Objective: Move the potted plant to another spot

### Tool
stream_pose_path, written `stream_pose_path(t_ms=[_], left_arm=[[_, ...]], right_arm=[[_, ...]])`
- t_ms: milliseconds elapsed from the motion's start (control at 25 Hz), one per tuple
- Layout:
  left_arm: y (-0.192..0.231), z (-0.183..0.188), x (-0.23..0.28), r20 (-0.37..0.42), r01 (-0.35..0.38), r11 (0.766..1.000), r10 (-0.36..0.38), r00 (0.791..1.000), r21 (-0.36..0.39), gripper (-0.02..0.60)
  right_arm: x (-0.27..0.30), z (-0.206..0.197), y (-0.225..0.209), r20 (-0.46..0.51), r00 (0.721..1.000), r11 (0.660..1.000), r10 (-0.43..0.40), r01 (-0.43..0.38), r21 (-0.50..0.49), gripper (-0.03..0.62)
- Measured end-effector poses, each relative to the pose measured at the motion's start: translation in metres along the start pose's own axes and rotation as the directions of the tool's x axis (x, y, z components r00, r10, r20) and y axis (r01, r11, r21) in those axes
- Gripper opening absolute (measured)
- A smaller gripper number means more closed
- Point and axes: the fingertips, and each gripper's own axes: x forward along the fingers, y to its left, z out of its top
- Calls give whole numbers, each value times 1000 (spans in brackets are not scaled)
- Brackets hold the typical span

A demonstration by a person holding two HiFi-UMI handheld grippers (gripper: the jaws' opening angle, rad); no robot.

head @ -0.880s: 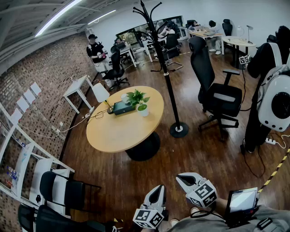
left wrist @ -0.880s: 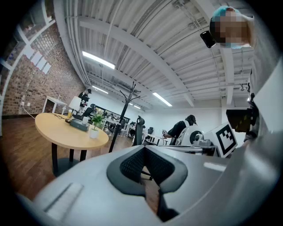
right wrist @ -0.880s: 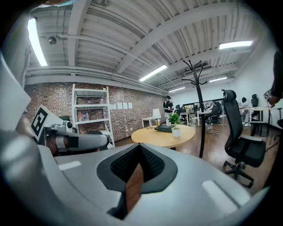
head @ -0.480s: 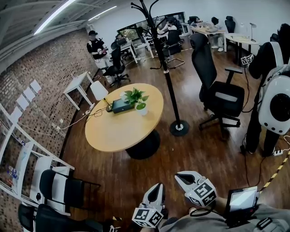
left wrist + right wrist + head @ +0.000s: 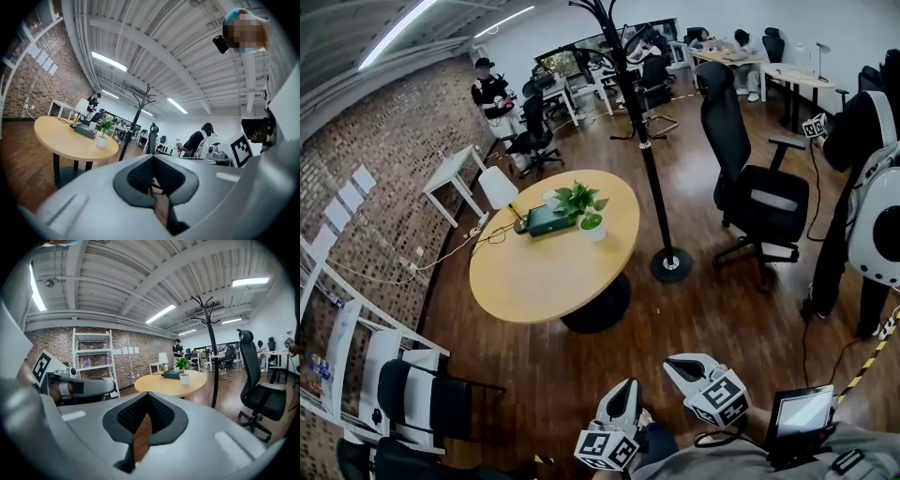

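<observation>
Green plant (image 5: 584, 202) sits untouched on the desk (image 5: 534, 281), well ahead of left hand-held gripper (image 5: 624, 388) and right hand-held gripper (image 5: 673, 367), both closed, seemingly empty. Approach, grasp and move all remain.

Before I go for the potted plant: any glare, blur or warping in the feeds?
Head view: fisheye bows the coat stand, yet the potted plant on the round table is sharp, evenly lit. Left gripper view: plant small but clear, corners vignetted black. Right gripper view: ceiling light strips bright, no glare on the plant.
</observation>
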Motion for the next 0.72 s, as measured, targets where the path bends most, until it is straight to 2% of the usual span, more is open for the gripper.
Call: stream_pose_path(t_ms=[160, 320, 520, 720], left_arm=[[48, 17, 25, 6, 31, 999, -31, 1000, -8, 0], [99, 52, 47, 13, 70, 998, -70, 997, 0, 0], [158, 89, 61, 7, 123, 992, -124, 992, 21, 0], [209, 108, 72, -1, 149, 989, -149, 989, 19, 0]], right_arm=[[50, 14, -13, -5, 999, 999, -35, 35, 2, 6], [105, 44, -19, 8, 998, 998, -65, 65, -7, 6], [166, 72, -20, 24, 993, 993, -118, 118, -7, 6], [216, 88, -20, 31, 988, 988, -151, 151, -1, 6]])
